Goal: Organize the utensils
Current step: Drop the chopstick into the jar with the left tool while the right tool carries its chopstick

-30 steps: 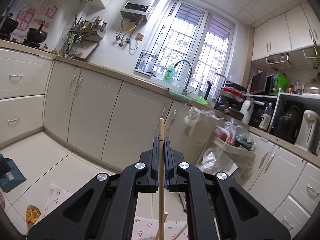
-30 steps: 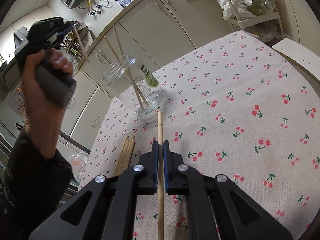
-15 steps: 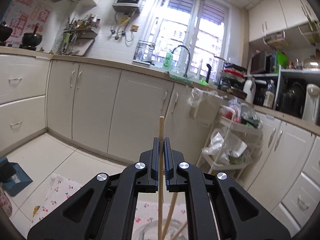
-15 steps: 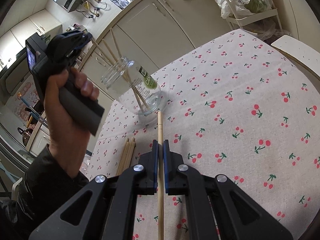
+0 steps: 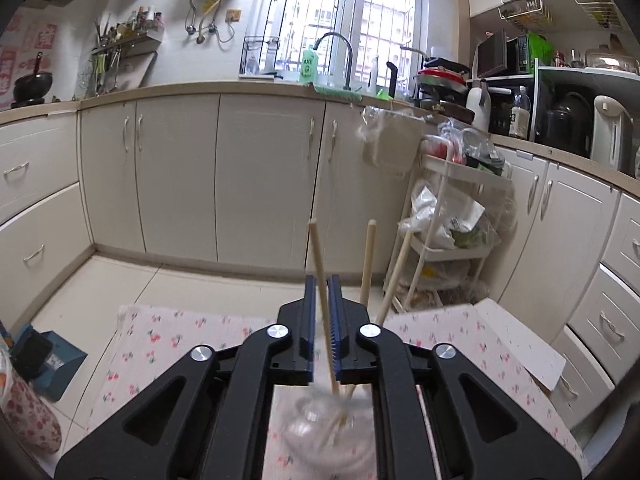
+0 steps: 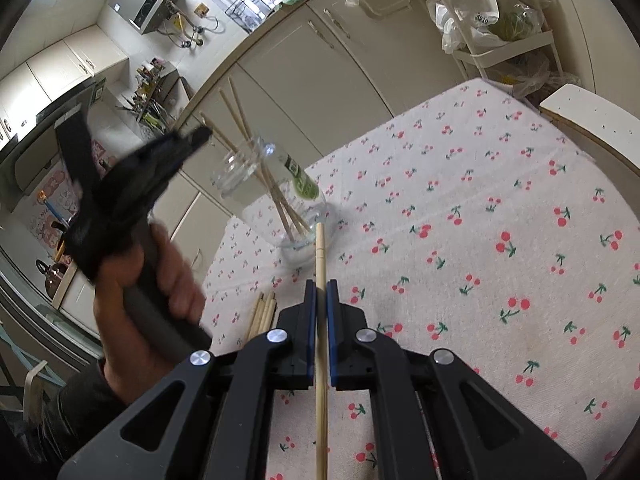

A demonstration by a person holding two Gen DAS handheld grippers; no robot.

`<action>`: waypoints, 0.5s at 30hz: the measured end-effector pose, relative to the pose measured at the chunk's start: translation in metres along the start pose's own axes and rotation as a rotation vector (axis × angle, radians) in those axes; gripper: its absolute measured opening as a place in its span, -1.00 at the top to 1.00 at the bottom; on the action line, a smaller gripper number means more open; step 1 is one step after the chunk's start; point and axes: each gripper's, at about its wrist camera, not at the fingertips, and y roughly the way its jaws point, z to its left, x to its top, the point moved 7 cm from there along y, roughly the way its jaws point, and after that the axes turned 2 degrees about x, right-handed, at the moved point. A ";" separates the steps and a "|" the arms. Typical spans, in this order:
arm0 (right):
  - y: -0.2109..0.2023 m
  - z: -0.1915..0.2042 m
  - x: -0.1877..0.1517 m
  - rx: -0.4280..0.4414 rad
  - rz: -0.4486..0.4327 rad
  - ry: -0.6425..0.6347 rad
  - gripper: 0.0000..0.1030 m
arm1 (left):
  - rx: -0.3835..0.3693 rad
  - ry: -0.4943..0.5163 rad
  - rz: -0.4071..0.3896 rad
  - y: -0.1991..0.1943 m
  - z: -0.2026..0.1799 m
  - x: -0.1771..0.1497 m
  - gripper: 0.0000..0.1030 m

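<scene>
A: Now, from the left wrist view, where does the left tool (image 5: 323,316) stand?

B: Its jaws have just been opening; the chopstick (image 5: 322,296) is loose between them, its tip down in the glass jar (image 5: 320,436) with two others.

A: And the right wrist view?

B: The right tool (image 6: 320,300) is clenched on another chopstick (image 6: 320,344), just short of the jar. Beside the jar, a bundle of chopsticks (image 6: 262,314) lies on the cherry-print counter (image 6: 500,272). I'd judge it roughly half done.
</scene>
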 end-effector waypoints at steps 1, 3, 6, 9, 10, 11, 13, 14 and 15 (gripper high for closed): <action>-0.002 0.003 0.005 0.006 -0.014 -0.001 0.89 | 0.005 -0.008 0.000 -0.008 0.005 -0.003 0.62; -0.008 0.013 0.021 0.027 -0.067 -0.005 0.89 | 0.019 -0.035 -0.005 -0.023 0.016 -0.009 0.27; -0.012 0.032 0.054 0.059 -0.169 -0.023 0.89 | 0.033 -0.075 0.012 -0.042 0.033 -0.021 0.14; -0.011 0.050 0.087 0.083 -0.263 -0.036 0.89 | 0.058 -0.129 0.047 -0.061 0.056 -0.039 0.06; -0.010 0.058 0.102 0.093 -0.302 -0.037 0.89 | 0.067 -0.157 0.058 -0.067 0.064 -0.047 0.03; -0.008 0.063 0.112 0.100 -0.327 -0.035 0.88 | 0.072 -0.176 0.067 -0.071 0.070 -0.052 0.00; -0.004 0.074 0.133 0.112 -0.383 -0.034 0.89 | 0.081 -0.215 0.089 -0.079 0.081 -0.063 -0.01; -0.002 0.079 0.144 0.119 -0.409 -0.029 0.89 | 0.086 -0.233 0.094 -0.083 0.087 -0.068 -0.02; 0.000 0.083 0.151 0.122 -0.427 -0.024 0.89 | 0.090 -0.246 0.099 -0.086 0.091 -0.073 -0.02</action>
